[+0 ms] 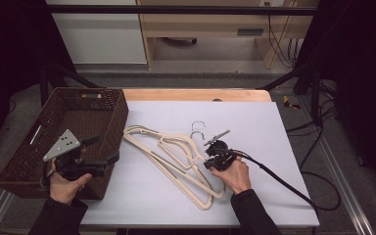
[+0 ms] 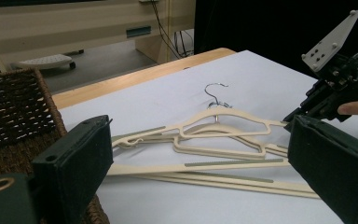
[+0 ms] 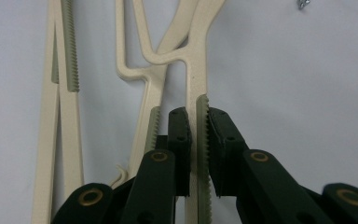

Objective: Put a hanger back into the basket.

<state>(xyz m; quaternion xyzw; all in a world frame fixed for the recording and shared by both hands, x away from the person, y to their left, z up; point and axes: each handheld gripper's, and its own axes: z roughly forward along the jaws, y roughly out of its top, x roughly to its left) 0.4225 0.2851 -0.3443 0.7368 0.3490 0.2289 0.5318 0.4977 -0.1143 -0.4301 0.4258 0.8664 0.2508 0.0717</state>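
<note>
White table [image 1: 274,196]: right claw [image 3: 196,140] pinches a cream hanger's [image 3: 192,70] arm.

High view: we look forward and down from above the person's side, taking in the whole table [image 1: 274,196].
Left gripper view: we sit low beside the basket [image 2: 14,116], facing across the table.
Right gripper view: we hang very close above the cream hangers [image 3: 198,70].
Shared: all three views catch the cream hangers [image 1: 176,156] [image 2: 223,140]; two also share the basket [image 1: 78,117].
</note>
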